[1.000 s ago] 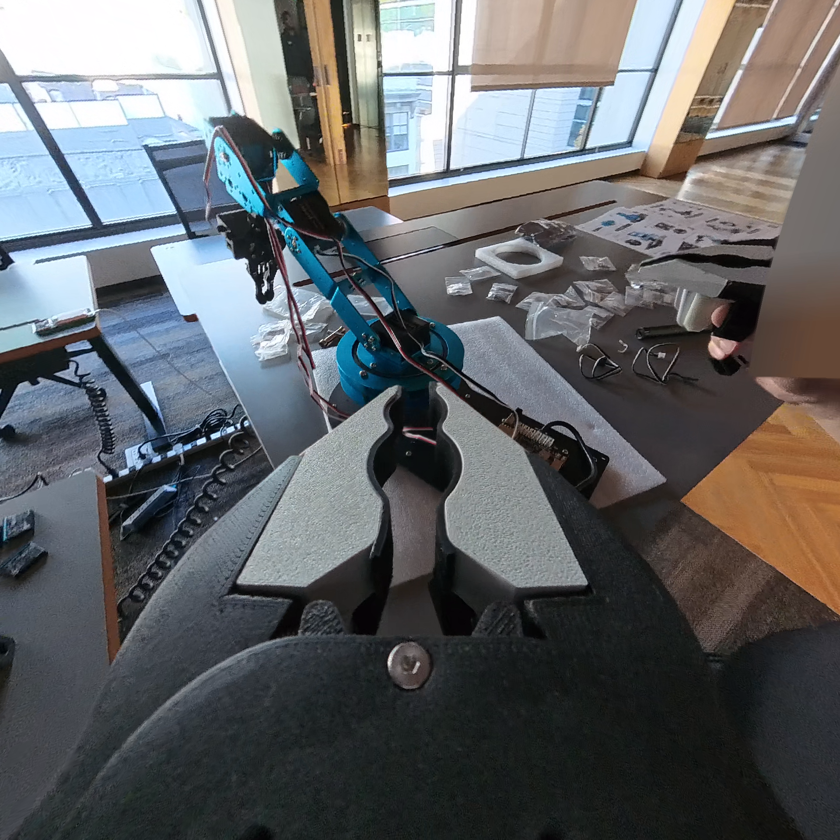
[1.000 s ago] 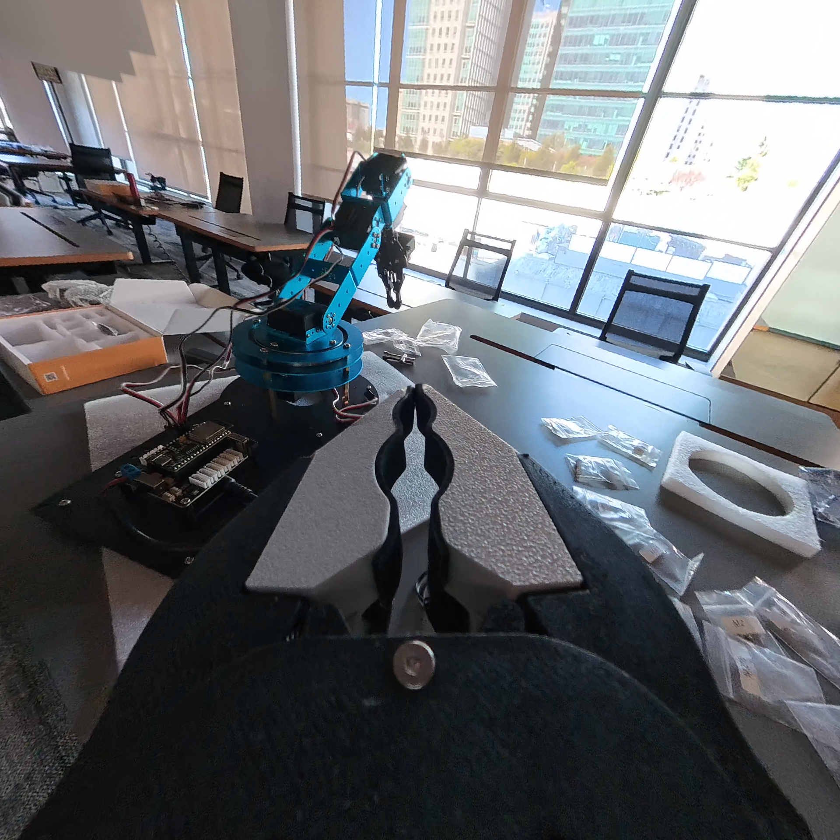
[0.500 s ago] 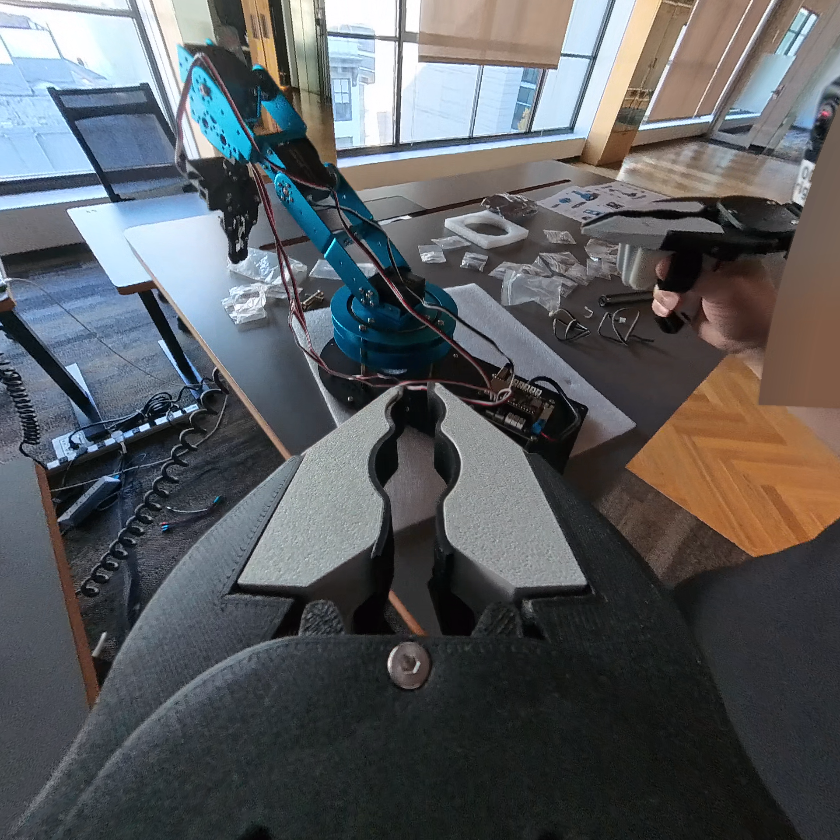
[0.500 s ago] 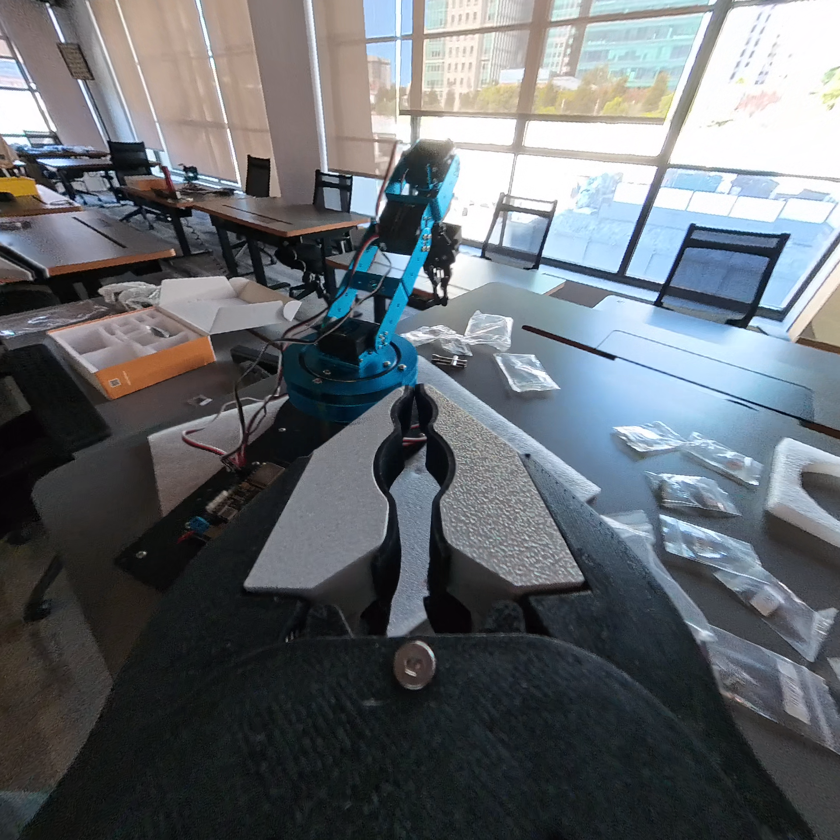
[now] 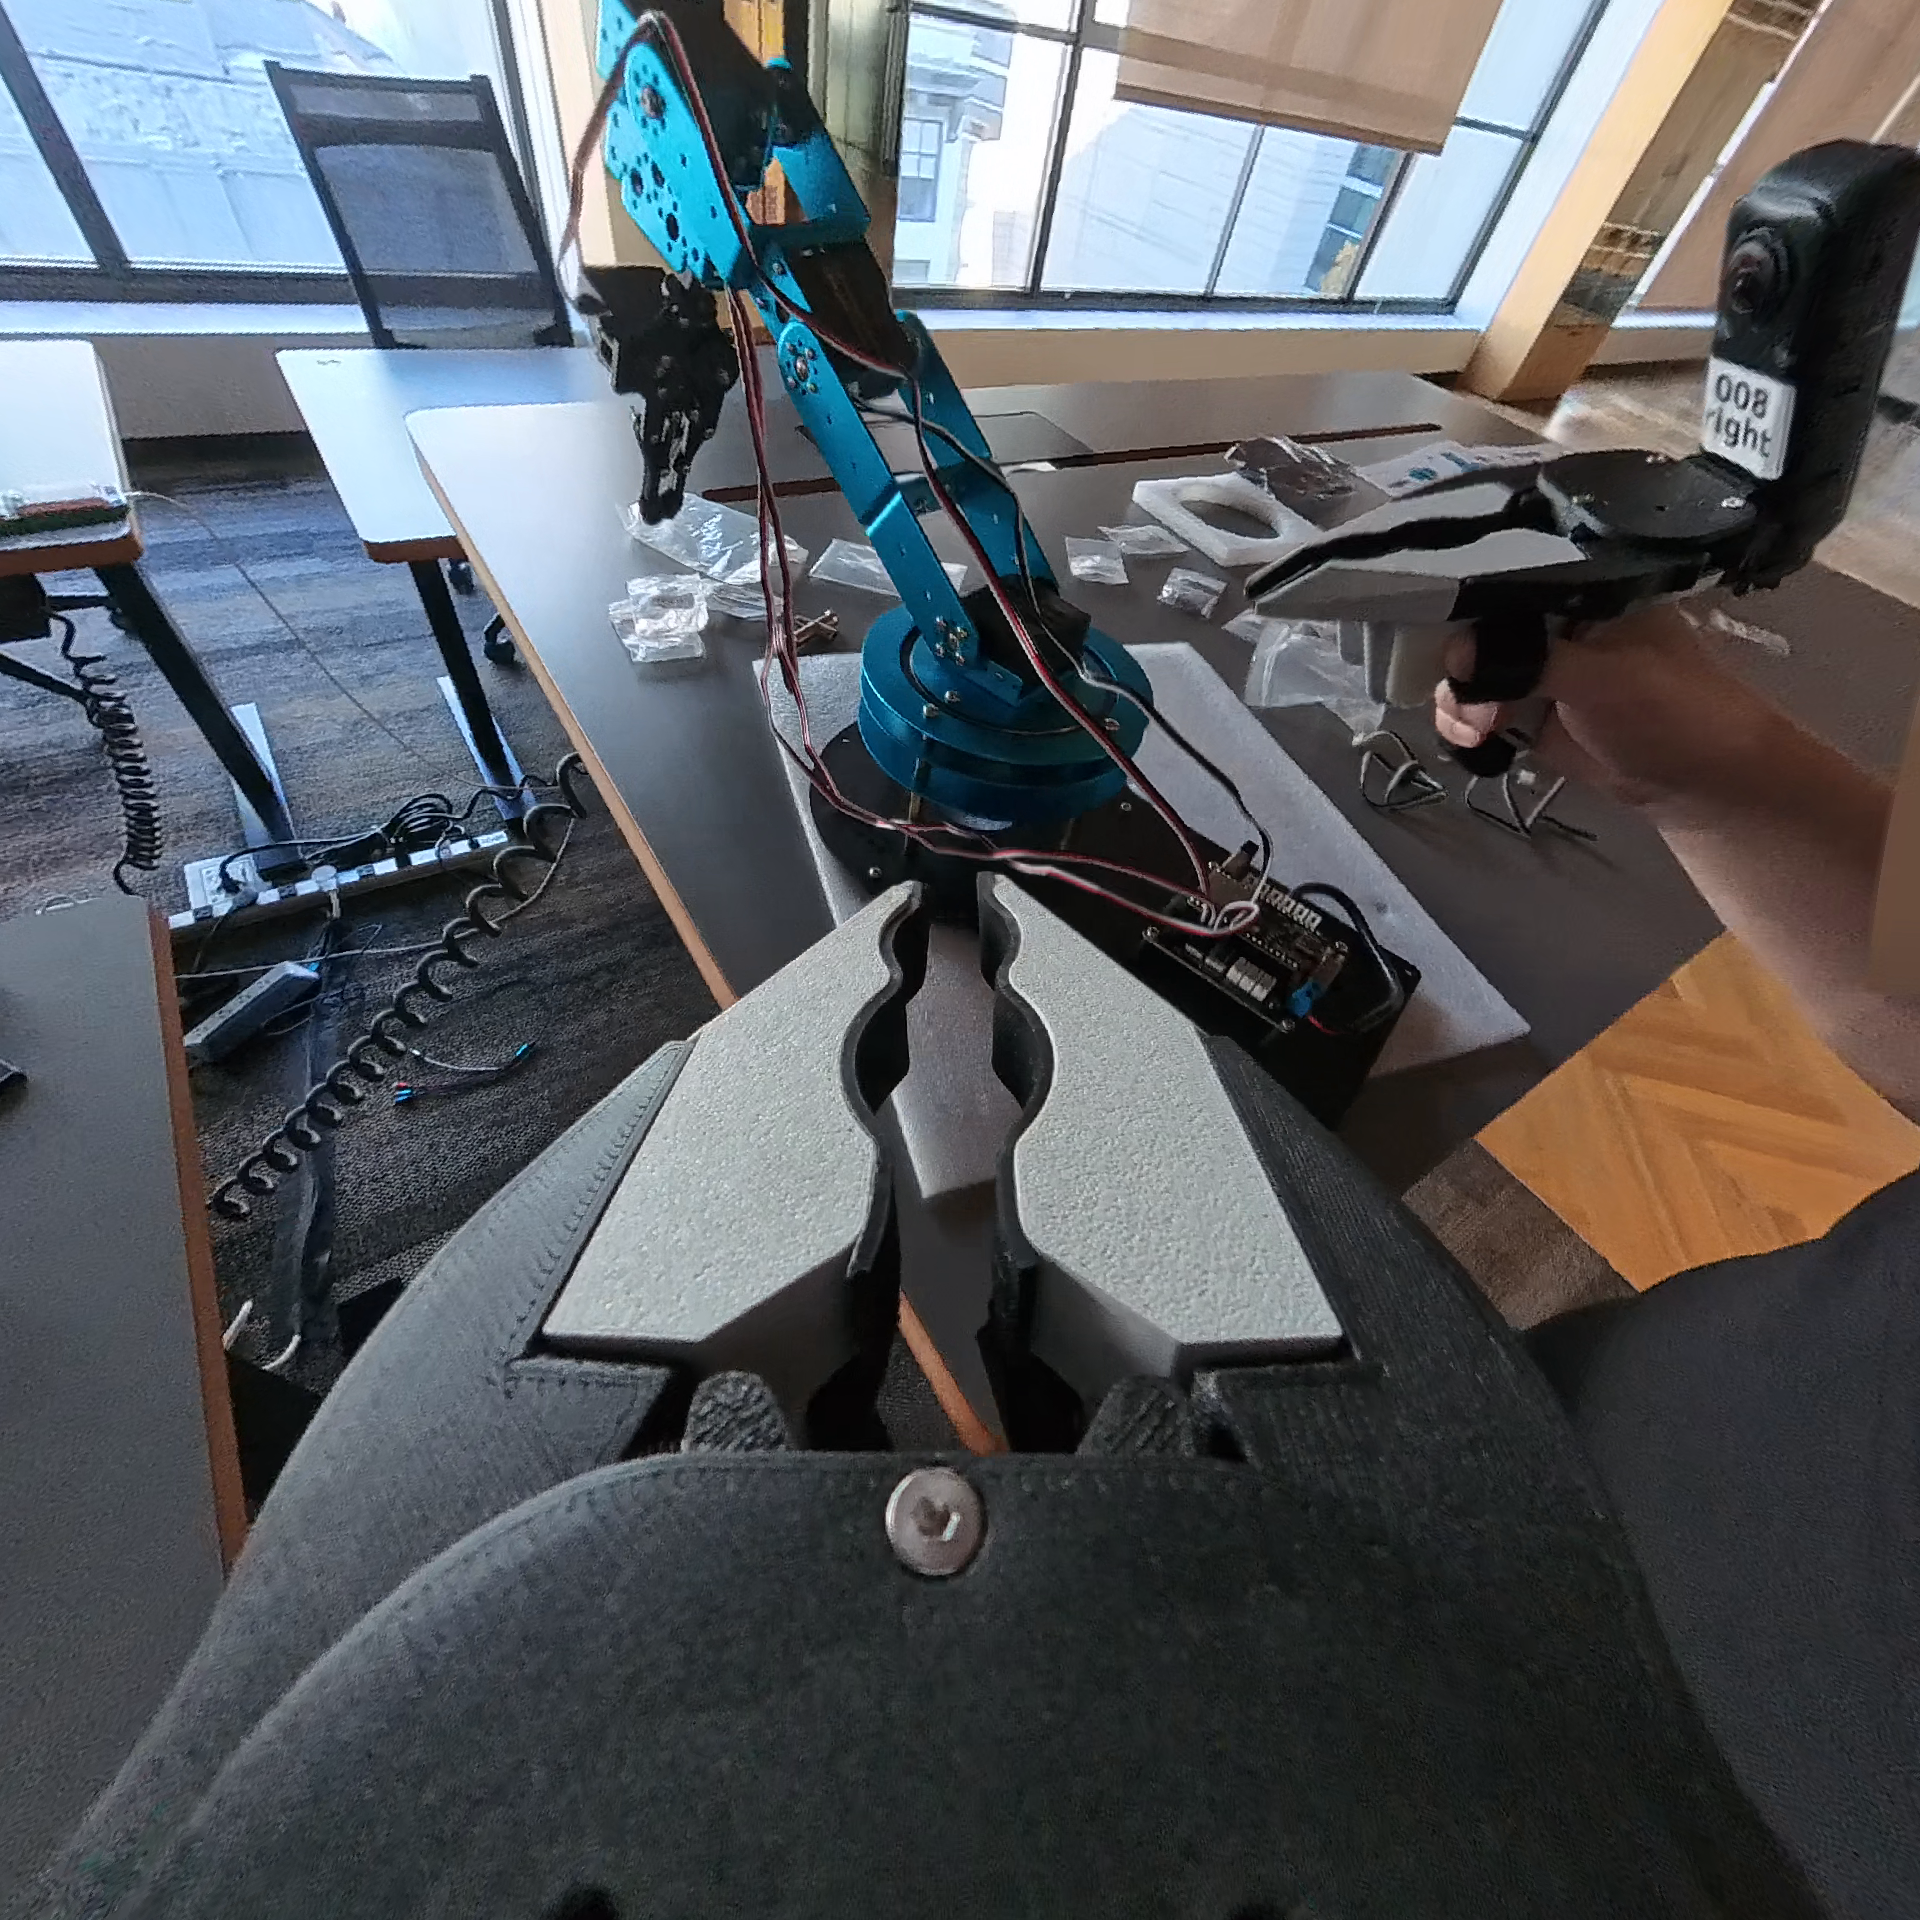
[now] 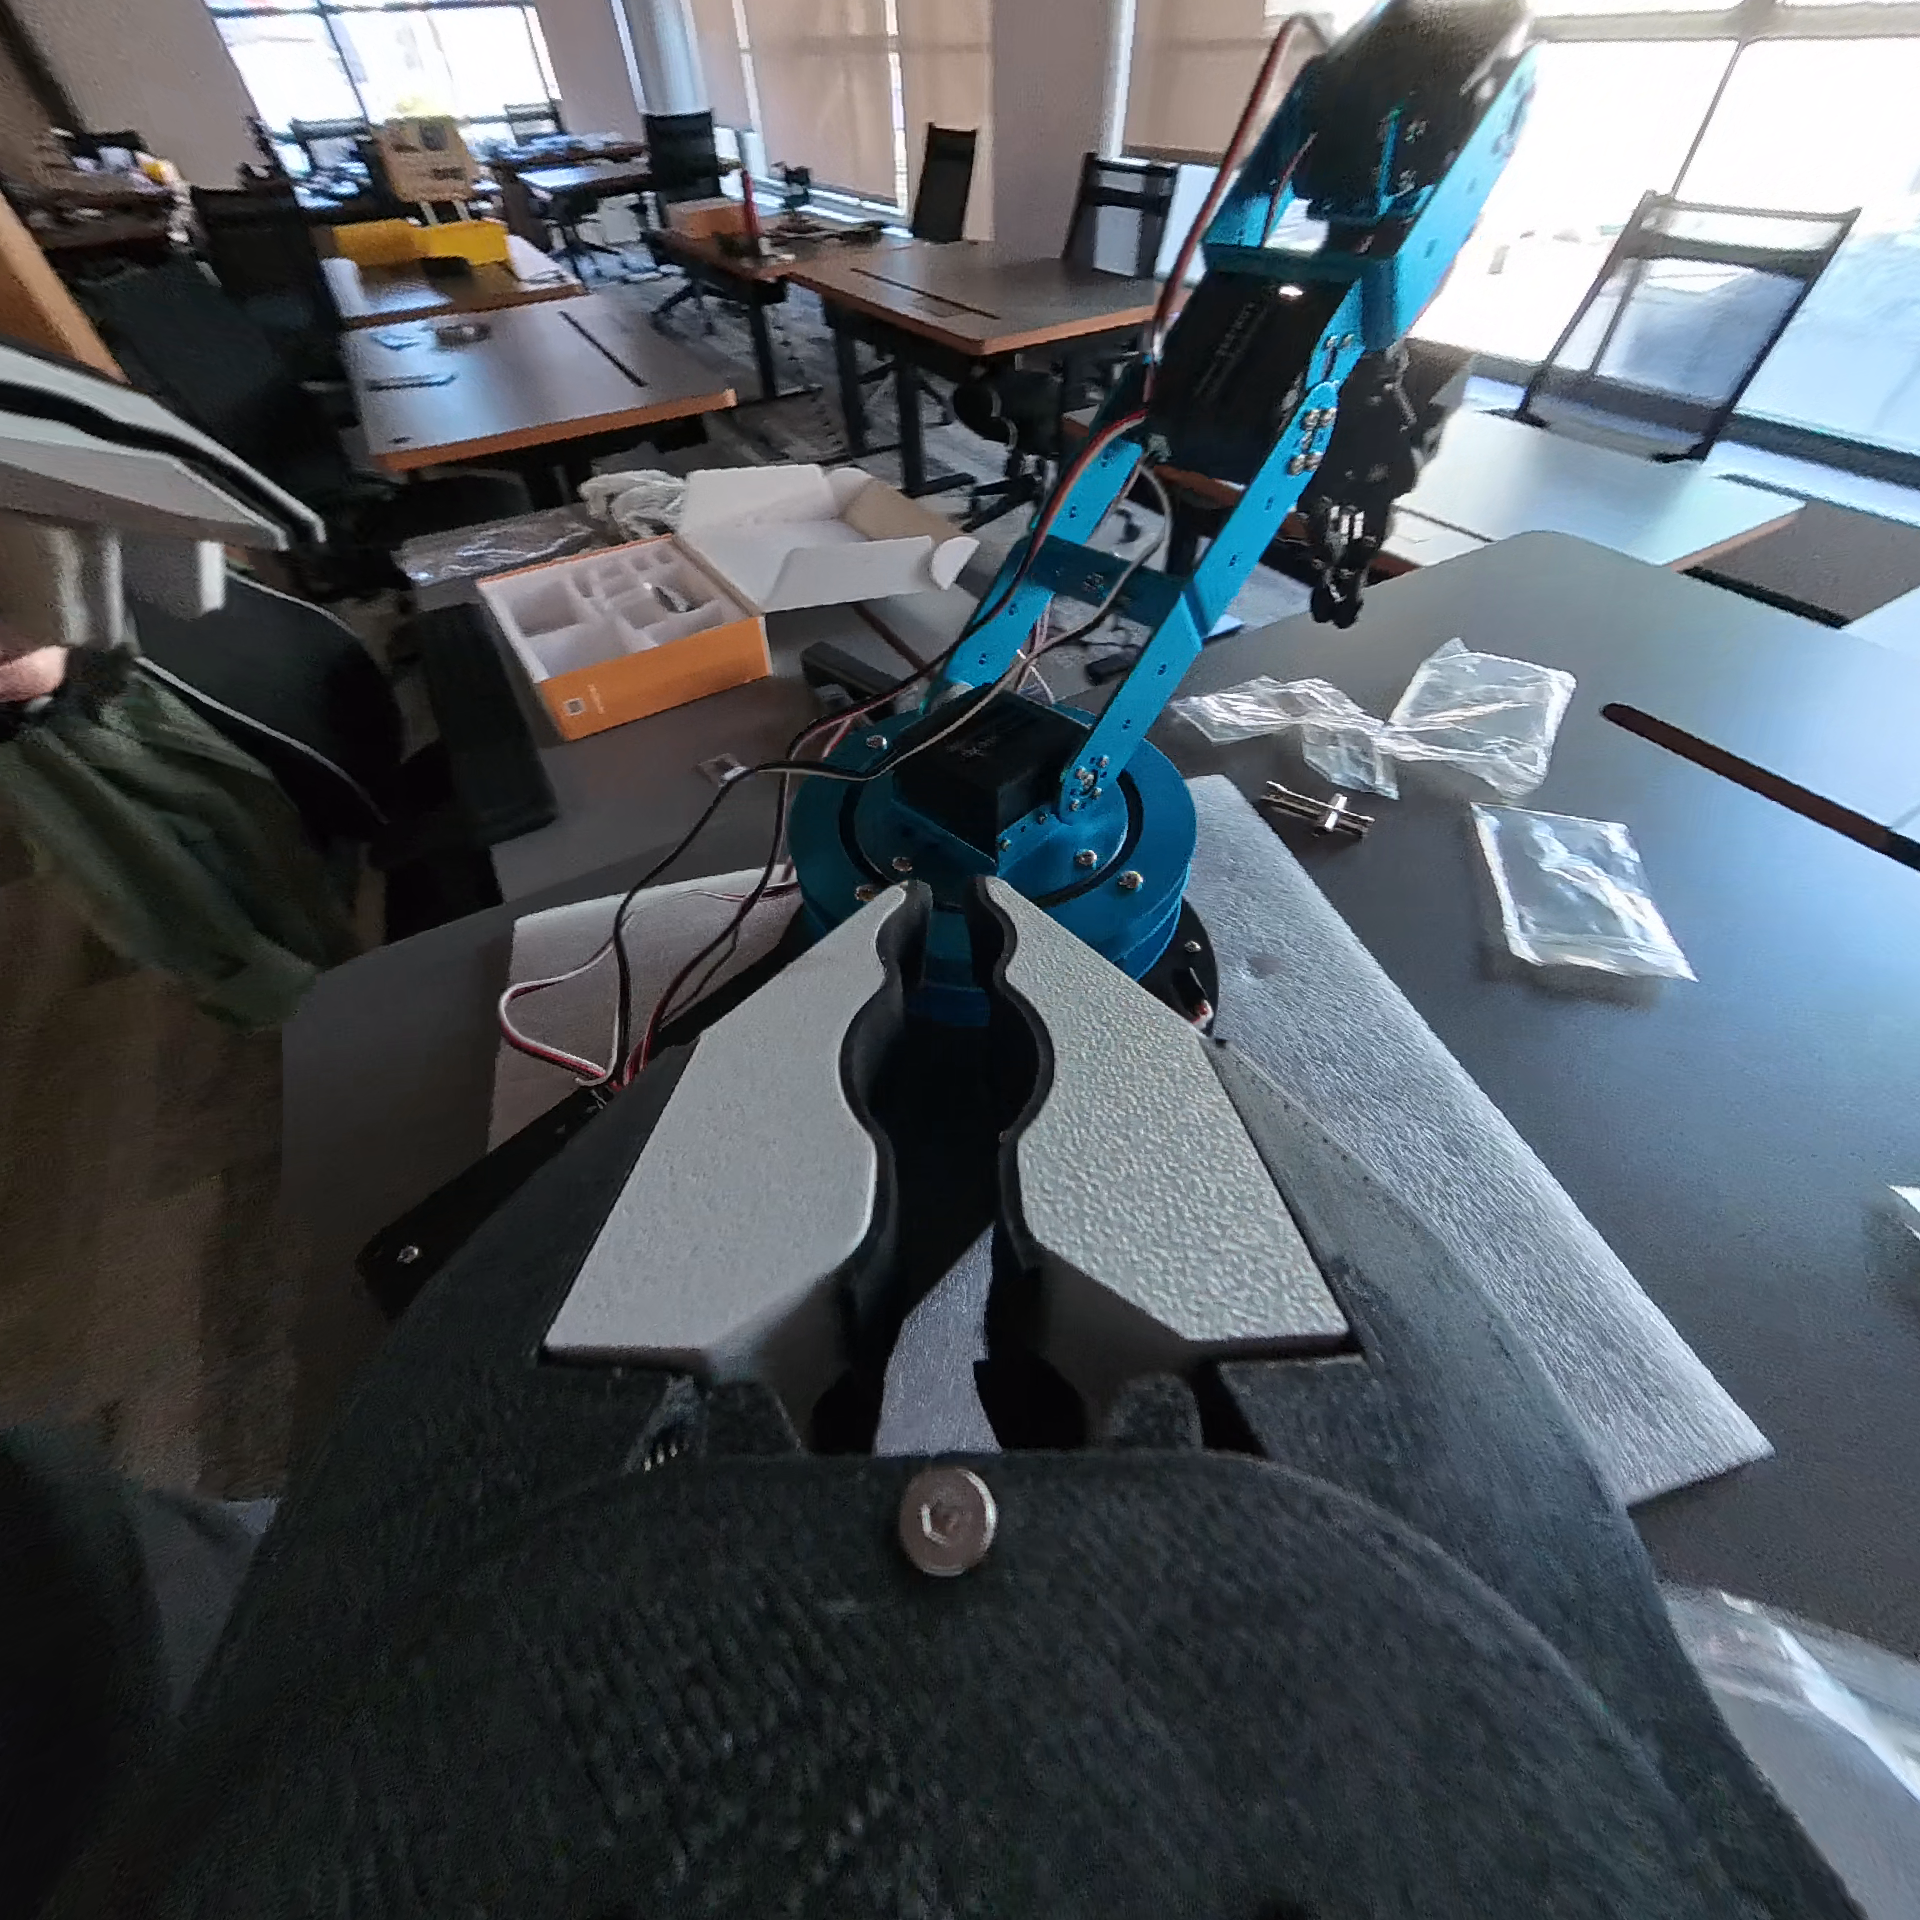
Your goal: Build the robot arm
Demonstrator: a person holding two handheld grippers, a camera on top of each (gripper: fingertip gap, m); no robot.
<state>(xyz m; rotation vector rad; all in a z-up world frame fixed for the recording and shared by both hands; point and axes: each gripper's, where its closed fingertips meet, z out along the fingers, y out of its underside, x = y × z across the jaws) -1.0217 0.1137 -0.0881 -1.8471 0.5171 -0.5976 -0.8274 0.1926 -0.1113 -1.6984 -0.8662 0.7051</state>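
Observation:
A blue robot arm [image 5: 894, 540] stands on a round blue base [image 5: 997, 717] on a black plate that also carries a control board [image 5: 1262, 951]. The plate rests on a white foam sheet [image 5: 1226, 748] on a dark table. My left gripper [image 5: 948, 902] hangs at the table's near edge, pointing at the base, empty, with a narrow gap between its jaws. My right gripper [image 6: 948, 894] is close to the blue base [image 6: 987, 821], empty, jaws slightly apart. It also shows in the left wrist view [image 5: 1273, 582], right of the arm. The left gripper shows at the left edge of the right wrist view [image 6: 281, 520].
Small plastic bags of parts [image 5: 665, 613] [image 6: 1558, 894] and a white foam ring [image 5: 1221, 509] lie on the table. An open orange box [image 6: 623, 634] sits on a desk behind. A power strip and coiled cables [image 5: 332, 883] lie on the floor to the left. Spacing between my two grippers at the tips: around 20 cm.
The right gripper has swung round towards the arm's base and come close to it; its tips went from touching to slightly apart. The left gripper has drawn back towards the table's near edge.

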